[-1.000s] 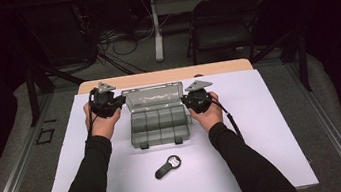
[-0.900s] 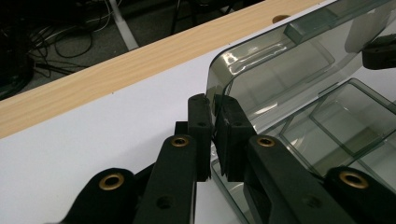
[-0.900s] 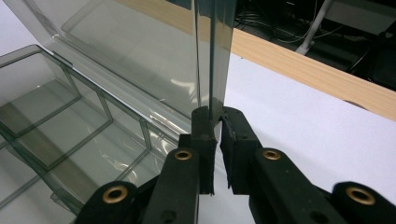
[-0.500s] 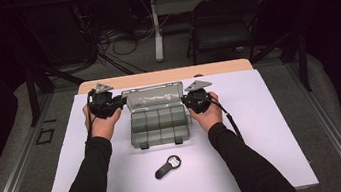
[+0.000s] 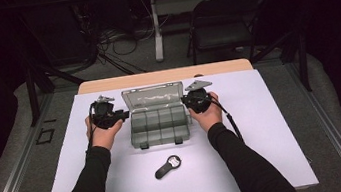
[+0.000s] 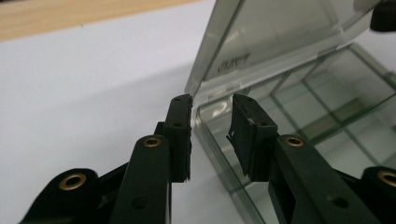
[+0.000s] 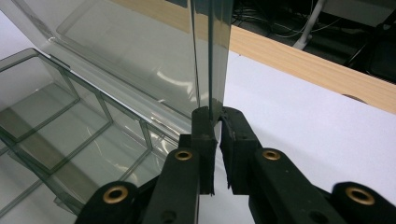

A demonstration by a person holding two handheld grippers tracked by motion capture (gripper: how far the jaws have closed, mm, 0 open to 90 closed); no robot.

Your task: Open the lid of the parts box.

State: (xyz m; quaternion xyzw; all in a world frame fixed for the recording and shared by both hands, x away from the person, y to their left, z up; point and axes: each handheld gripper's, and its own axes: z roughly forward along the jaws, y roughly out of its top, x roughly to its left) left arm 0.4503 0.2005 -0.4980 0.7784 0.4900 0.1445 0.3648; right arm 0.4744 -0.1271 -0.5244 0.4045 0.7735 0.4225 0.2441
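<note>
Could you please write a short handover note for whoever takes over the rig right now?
Left gripper: jaws have just been opening and stand apart at the left rear corner of the clear organizer box, pressing on nothing.
Right gripper: shut on the right edge of the lid, holding it upright.
Things: the box sits mid-table on the white sheet, compartments looking empty; a small black tool lies in front of it, untouched.
Done: lid raised.
Left: probably release the right grip; what follows is not evident.
</note>
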